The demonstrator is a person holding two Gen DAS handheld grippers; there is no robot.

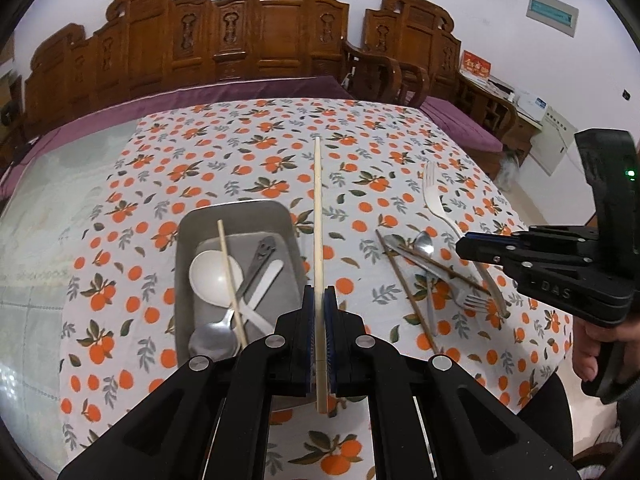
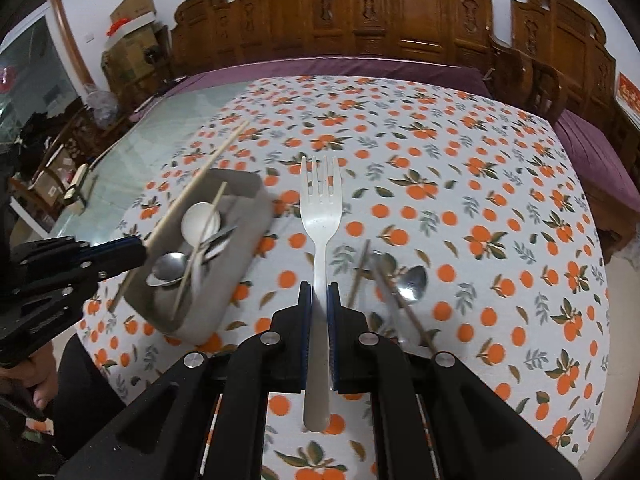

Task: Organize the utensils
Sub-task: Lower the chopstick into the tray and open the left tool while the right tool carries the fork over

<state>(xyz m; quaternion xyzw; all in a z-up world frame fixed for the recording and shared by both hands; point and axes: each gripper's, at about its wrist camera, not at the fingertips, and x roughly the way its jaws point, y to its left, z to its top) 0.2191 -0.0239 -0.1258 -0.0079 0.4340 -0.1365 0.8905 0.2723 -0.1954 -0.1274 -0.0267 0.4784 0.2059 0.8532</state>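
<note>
Orange-print cloth: covers the bench (image 1: 248,152).
Grey tray (image 1: 188,248): on the bench, holding a white spoon (image 1: 212,276), a metal spoon (image 1: 212,338) and one pale chopstick (image 1: 230,280).
Left hand-held gripper (image 1: 319,304): clamped on a pale chopstick (image 1: 318,216), beside the tray.
Right hand-held gripper (image 2: 319,300): clamped on a white fork (image 2: 320,216), above the cloth.
Loose pile: metal spoon (image 2: 412,280) and dark chopsticks (image 1: 404,288) on the cloth.

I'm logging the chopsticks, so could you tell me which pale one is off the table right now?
The pale chopstick clamped upright in the left gripper; the other pale chopstick lies slanted in the grey tray.
</note>
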